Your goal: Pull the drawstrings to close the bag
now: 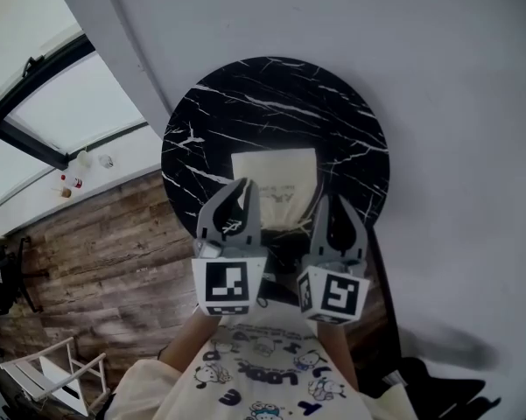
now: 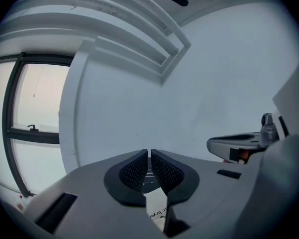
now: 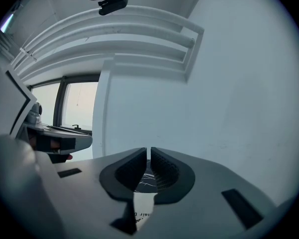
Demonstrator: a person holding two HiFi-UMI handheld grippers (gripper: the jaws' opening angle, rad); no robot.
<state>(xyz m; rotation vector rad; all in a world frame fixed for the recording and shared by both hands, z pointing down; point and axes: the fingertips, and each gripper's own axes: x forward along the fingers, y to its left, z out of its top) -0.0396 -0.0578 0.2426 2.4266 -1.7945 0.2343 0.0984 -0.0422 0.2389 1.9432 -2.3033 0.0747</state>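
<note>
I'm watching both grippers hanging side by side above the near edge of the round black marble tabletop (image 1: 245, 94), a small gap showing between them. The left gripper (image 1: 245, 184) is sitting over the near-left part of the edge and the right gripper (image 1: 331, 201) over the near-right part. Each is showing me its marker cube, the left one (image 1: 223, 287) and the right one (image 1: 333, 294).

The cream bag (image 1: 276, 178) is lying flat on the tabletop, a little nearer the near edge than the middle. The grippers are covering its near end in the head view. I'm not making out any drawstrings in any view.

In the left gripper view I'm seeing the two ribbed pads (image 2: 134, 171) standing almost together, only a hairline slit between them, and nothing is sitting in that slit. The right gripper view is giving me the same picture: pads (image 3: 164, 171) nearly meeting and gripping nothing. Under each pair of jaws I'm catching a strip of the bag and the marble far below, well clear of the pads.

Both gripper cameras are looking out at the white wall (image 1: 420, 77) and a window (image 1: 35, 77), and the wooden floor (image 1: 96, 252) is showing left of the tabletop
</note>
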